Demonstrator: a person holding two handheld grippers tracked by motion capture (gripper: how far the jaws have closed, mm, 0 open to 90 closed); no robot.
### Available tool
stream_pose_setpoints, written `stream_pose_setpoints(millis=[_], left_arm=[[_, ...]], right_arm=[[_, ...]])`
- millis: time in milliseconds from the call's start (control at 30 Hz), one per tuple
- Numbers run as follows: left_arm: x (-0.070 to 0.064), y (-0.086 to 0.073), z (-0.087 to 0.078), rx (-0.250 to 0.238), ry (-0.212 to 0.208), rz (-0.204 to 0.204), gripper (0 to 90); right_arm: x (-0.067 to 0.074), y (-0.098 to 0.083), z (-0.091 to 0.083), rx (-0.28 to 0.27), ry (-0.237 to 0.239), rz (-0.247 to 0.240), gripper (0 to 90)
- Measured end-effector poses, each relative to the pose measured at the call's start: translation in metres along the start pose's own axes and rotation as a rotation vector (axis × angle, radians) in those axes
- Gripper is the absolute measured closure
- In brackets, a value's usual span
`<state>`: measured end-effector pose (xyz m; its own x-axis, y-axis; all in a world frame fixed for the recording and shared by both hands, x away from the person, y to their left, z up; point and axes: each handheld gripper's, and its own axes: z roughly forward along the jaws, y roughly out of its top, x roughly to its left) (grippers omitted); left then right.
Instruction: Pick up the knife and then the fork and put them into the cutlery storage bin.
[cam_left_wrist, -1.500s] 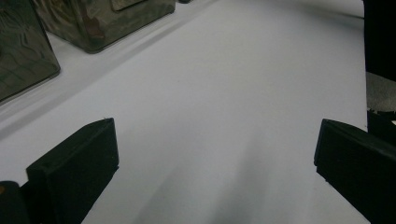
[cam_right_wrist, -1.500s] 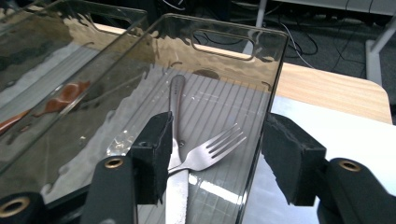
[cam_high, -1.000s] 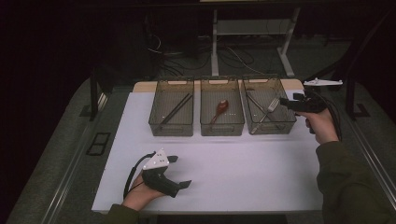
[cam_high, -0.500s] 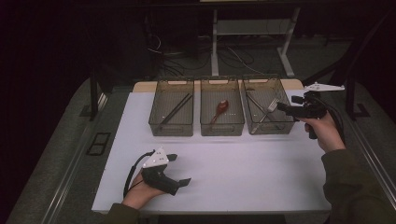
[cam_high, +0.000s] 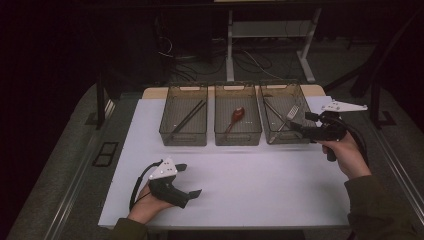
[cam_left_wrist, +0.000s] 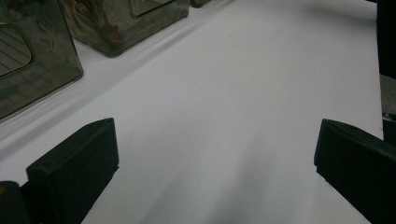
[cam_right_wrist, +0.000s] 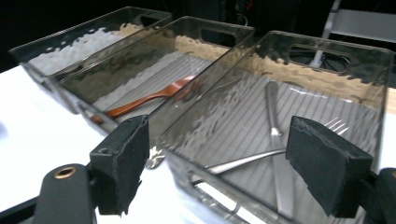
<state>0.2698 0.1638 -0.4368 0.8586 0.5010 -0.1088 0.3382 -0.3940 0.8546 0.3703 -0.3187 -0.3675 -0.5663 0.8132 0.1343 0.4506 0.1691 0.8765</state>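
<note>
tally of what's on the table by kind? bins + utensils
Clear bins: 3 – left, middle, right
Chopsticks: 2, as far as I can tell
Wooden spoon: 1
Fork: 1
Knife: 1
Total: 8

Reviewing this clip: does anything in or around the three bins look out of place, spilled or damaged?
Nothing stands out. The three bins stand in a tidy row. Chopsticks lie in the left one, a wooden spoon in the middle, a fork and knife crossed in the right. Nothing looks spilled.
</note>
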Motion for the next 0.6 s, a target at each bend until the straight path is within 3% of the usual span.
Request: stream_pose_setpoints(millis=[267, 600], left_arm=[[-0.001, 0.0, 0.0, 0.002, -0.002, -0.003, 0.0], [-0.001, -0.001, 0.0, 0.002, -0.002, -0.005, 0.0]], right_arm=[[0.016, -0.015, -0.01, -0.024, 0.055, -0.01, 20.4], [0.029, -0.037, -0.014, -0.001, 0.085, -0.018, 19.6]])
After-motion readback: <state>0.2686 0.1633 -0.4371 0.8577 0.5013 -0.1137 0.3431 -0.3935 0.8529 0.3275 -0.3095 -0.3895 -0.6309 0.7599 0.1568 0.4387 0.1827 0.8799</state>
